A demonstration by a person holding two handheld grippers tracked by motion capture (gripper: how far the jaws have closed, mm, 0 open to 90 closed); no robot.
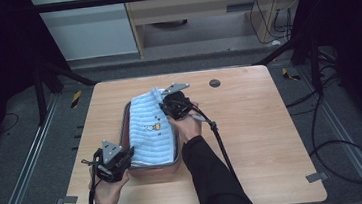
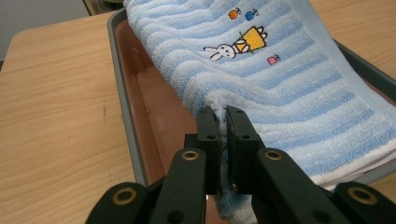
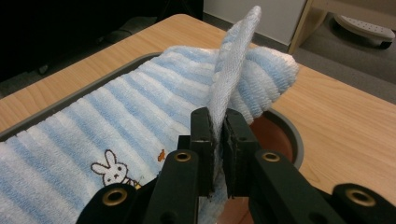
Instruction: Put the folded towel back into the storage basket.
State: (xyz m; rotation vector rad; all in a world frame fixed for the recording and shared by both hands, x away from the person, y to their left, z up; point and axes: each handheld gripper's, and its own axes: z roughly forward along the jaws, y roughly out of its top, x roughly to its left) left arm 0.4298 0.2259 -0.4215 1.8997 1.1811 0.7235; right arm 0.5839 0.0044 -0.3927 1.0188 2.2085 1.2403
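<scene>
Blue-and-white striped towel [image 1: 149, 135] lies draped along a brown tray [image 1: 153, 171] with a grey rim, on the wooden table [image 1: 253, 140]. Nearest me, my left gripper [image 1: 124, 155] is clamped on the towel's near corner at the tray's near left end; in the left gripper view the jaws are almost together with a fold of terry pinched between them. The towel's long axis runs away from me, in line with the tray, with the little embroidered rabbit [image 2: 219, 51] about midway. At the far end my right gripper [image 1: 169, 104] pinches the opposite edge, jaws narrow on the cloth, and the right gripper view shows a flap standing up above them. So each hand holds one end, left near, right far. I judge the coming move is a lift or a fold along that near-far line.
</scene>
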